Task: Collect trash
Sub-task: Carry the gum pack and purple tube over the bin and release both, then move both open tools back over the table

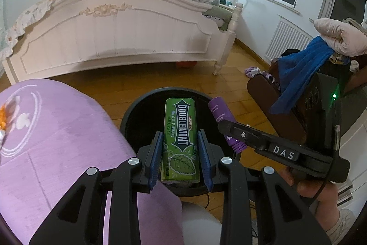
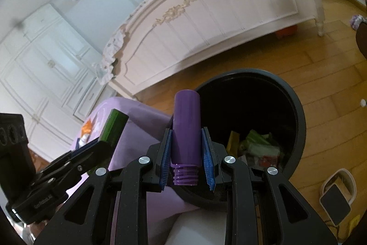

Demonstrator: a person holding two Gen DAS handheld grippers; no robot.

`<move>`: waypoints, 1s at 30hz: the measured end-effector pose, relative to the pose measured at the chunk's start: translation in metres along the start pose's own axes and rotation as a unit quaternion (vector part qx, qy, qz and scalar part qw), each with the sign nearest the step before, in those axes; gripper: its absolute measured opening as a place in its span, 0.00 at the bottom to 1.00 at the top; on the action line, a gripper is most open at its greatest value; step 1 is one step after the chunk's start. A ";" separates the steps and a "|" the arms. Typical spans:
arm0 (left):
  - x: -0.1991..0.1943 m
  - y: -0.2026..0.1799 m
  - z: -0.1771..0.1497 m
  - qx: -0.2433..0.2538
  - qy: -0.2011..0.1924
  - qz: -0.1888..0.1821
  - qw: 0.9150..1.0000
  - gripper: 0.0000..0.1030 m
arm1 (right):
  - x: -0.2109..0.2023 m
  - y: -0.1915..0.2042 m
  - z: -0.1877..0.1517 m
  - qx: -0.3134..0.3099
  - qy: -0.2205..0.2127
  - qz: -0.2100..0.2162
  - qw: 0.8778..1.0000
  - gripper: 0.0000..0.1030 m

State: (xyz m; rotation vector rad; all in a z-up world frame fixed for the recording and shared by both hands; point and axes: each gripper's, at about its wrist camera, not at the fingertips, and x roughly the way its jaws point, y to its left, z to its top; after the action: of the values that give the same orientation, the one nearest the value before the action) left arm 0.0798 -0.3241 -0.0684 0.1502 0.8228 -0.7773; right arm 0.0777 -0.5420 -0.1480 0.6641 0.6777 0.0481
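Wooden floorboards run from the white carved bed [image 1: 110, 31] to a round black trash bin [image 2: 296, 107]. Beside it, the lilac bench [image 1: 57, 134] looks smooth. Left hand-held gripper [image 1: 180, 153] clamps a flat green Doublemint gum tin [image 1: 180, 139] above the bin; right hand-held gripper [image 2: 186, 153] pinches a glossy purple capless bottle [image 2: 186, 128]. Either could glance off the rim if released off-centre.
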 end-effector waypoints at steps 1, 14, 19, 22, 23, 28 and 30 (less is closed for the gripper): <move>0.004 -0.001 0.001 0.000 0.003 -0.001 1.000 0.30 | 0.001 -0.001 0.001 0.001 0.000 -0.001 1.000 0.25; 0.030 -0.010 0.016 0.007 0.017 -0.006 1.000 0.30 | 0.016 -0.022 0.009 0.015 0.006 -0.014 1.000 0.25; 0.034 -0.012 0.023 0.012 0.012 -0.004 1.000 0.32 | 0.017 -0.021 0.018 0.017 0.001 -0.019 1.000 0.26; 0.028 -0.012 0.024 0.012 0.006 0.001 1.000 0.49 | 0.013 -0.023 0.022 0.026 -0.004 -0.015 1.000 0.44; 0.025 -0.011 0.025 0.010 0.001 0.005 1.000 0.57 | 0.011 -0.024 0.023 0.031 -0.010 -0.013 0.999 0.53; 0.006 -0.003 0.022 -0.004 -0.018 0.008 1.000 0.70 | 0.005 -0.016 0.022 0.032 -0.013 -0.012 0.999 0.56; -0.001 0.002 0.021 -0.010 -0.022 0.010 1.000 0.70 | 0.004 -0.010 0.020 0.028 -0.010 -0.010 1.000 0.56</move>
State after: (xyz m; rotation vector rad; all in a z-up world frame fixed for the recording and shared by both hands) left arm 0.0933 -0.3302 -0.0538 0.1231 0.7856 -0.7513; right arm 0.0909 -0.5604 -0.1445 0.7110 0.6679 0.0045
